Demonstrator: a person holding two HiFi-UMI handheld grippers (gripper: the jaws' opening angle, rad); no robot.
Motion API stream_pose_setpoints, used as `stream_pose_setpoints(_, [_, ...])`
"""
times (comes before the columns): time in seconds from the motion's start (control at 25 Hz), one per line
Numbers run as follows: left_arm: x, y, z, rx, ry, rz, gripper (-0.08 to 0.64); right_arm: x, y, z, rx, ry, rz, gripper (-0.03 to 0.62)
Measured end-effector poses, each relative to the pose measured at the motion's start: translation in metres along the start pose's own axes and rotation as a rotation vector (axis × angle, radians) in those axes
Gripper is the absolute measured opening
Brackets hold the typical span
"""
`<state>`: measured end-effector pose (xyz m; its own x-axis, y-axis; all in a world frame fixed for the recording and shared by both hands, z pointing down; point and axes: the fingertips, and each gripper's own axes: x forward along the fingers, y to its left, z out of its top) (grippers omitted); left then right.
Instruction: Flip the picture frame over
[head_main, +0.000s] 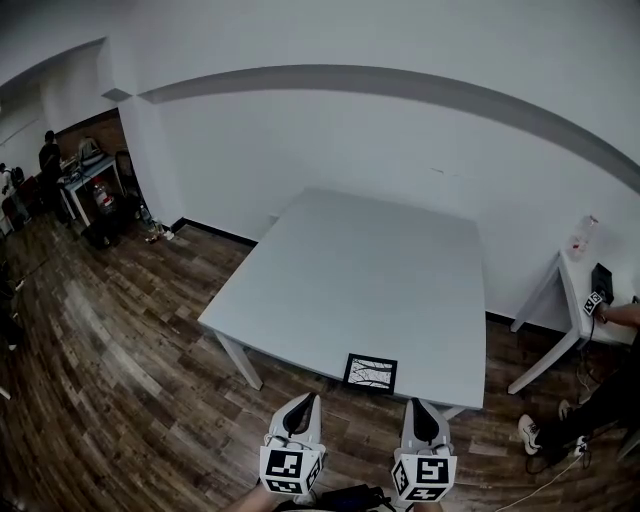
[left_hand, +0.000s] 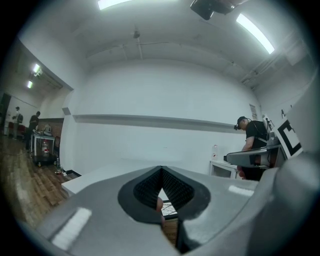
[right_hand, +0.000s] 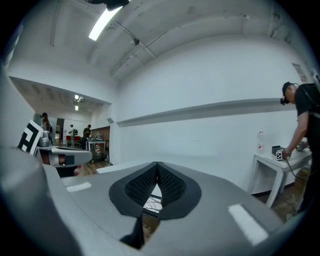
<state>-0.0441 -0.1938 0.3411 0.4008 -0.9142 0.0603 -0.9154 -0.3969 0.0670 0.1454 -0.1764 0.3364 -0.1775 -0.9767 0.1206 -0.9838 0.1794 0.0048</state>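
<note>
1. The wood-plank floor (head_main: 120, 350) is dark brown and streaked with grain. It meets a plain white wall (head_main: 350, 140) that has a smooth matte surface.
2. The table (head_main: 360, 270) has a square, flat, pale grey top without gloss. It stands on slim white legs close to the wall.
3. A smaller white side table (head_main: 575, 290) stands to the right, well apart from the large one.
4. The left gripper (head_main: 308, 398) and right gripper (head_main: 413, 402) are pale grey moulded shells. Each tapers to a point, has dark ribbed pads inside, and carries a cube with black-and-white square markers at the back.
5. Both grippers hover just short of the table's near edge. On each the tips are pressed together with nothing between them, leaving only a small diamond-shaped gap behind the tips.
6. The picture frame (head_main: 370, 373) is a small rectangle with a thin dark border.
7. It lies flat at the near edge of the table, ahead of the two grippers and touching neither.
8. Its pale face looks upward and is crossed by fine dark branching lines, possibly cracks or a drawing; the view is too small to tell.
</note>
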Motion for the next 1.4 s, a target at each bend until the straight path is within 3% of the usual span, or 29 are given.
stream_pose_setpoints(0.44, [0.000,0.012,0.004,-0.011,0.006,0.028,0.000,0.004,0.011,0.007,0.000,-0.010,0.031,0.023])
stream_pose_setpoints(1.4, [-0.007,0.023,-0.005,-0.025,0.017,0.038,0.000,0.003,0.016,-0.001,-0.007,0.016,0.006,0.023])
